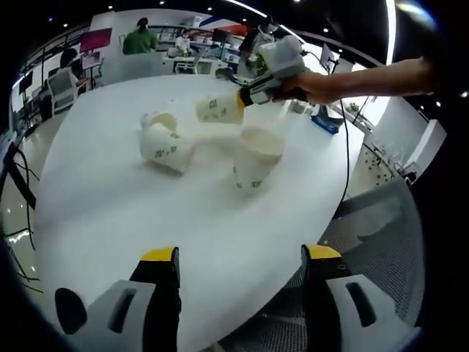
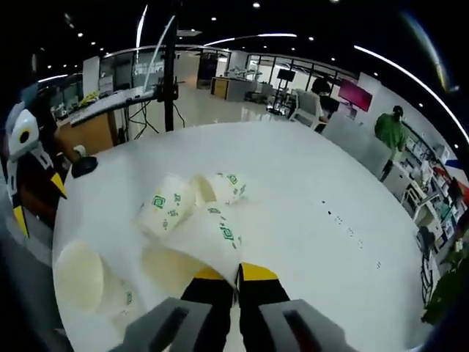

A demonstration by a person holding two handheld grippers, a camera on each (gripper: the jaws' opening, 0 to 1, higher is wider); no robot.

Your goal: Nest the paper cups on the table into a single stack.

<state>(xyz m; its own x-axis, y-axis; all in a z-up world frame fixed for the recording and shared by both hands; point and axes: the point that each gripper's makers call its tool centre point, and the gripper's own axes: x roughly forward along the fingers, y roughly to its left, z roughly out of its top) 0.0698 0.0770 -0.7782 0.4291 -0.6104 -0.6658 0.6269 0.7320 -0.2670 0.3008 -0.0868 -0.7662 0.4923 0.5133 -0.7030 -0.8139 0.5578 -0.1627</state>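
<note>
Pinching one paper cup [image 2: 212,242] by its rim, mouth toward the camera, long axis level above the white table [image 2: 308,205], the right tongs [image 2: 236,279]; left tongs [image 1: 240,258] spread, empty.

Bright ceiling strip lights [image 2: 242,37], soft focus, fisheye-warped edges

The white round table [image 2: 315,191] extends ahead of both claws. Beyond its far edge in the left gripper view stand desks with monitors [image 1: 212,40] and a white chair [image 1: 62,84]. A person in a green top [image 1: 139,40] stands there. Ceiling light strips [image 2: 242,37] run overhead in the right gripper view. A black tripod pole [image 2: 170,66] rises behind the table. The floor [image 2: 205,103] appears pale and glossy, possibly polished tile.
</note>
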